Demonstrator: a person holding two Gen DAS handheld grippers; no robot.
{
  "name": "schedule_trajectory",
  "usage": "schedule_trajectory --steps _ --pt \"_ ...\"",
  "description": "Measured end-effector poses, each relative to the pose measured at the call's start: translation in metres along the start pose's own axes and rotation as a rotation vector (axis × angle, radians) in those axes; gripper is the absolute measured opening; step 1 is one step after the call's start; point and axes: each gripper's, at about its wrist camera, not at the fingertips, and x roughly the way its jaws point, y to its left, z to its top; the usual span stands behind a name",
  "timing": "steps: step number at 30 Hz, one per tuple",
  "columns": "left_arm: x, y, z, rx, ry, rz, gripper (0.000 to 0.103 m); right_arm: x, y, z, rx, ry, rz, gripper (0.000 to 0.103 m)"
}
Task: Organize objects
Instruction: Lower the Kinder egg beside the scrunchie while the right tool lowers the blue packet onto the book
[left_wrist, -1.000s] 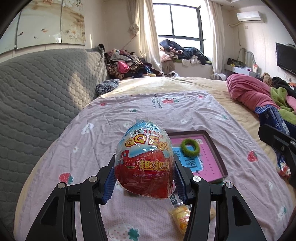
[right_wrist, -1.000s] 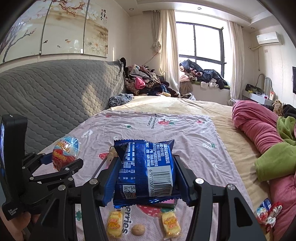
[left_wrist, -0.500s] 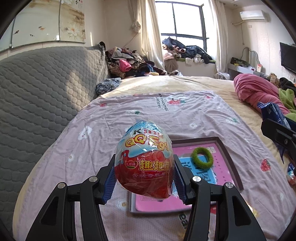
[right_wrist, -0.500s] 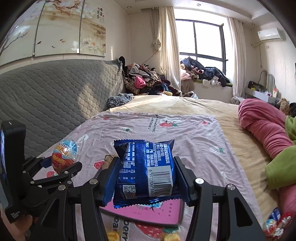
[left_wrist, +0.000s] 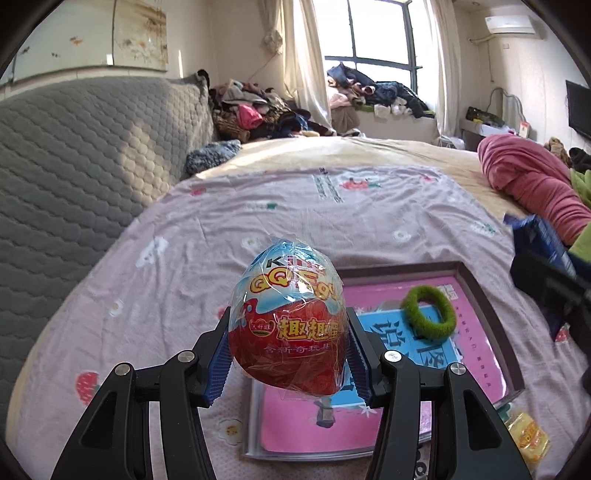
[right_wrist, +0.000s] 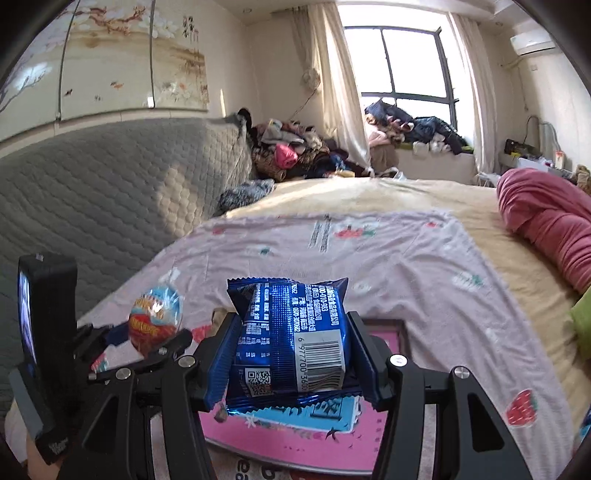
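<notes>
My left gripper (left_wrist: 288, 354) has its blue pads clamped on either side of a wrapped toy egg (left_wrist: 288, 325), red below and pale blue on top, held upright in the air. My right gripper (right_wrist: 291, 362) is closed about halfway onto a blue snack packet (right_wrist: 291, 339), barcode side facing the camera, pads pressing its two edges.

I take the pink tray (left_wrist: 484, 306) with the dark frame as my landmark. It lies flat on the pink strawberry-print sheet (left_wrist: 221, 236). The egg hangs above the tray's left near part; the packet hangs above the tray too, closer to its right side. A green fuzzy hair tie (left_wrist: 430, 314) sits inside the tray, toward its far right corner, resting on a blue printed panel. A yellow wrapped candy (left_wrist: 528, 435) lies on the sheet just beyond the tray's near right corner. Left of the tray rises the grey quilted headboard (left_wrist: 81, 155). Far right of it a rolled pink blanket (left_wrist: 532, 184) lies on the bed. Well beyond the tray, clothes are heaped below the window (left_wrist: 376, 33).
</notes>
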Motion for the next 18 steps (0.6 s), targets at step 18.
schedule_trajectory --steps 18 --pt "0.050 -0.016 -0.034 0.007 0.095 -0.031 0.056 0.055 -0.040 -0.047 0.034 0.178 -0.100 0.057"
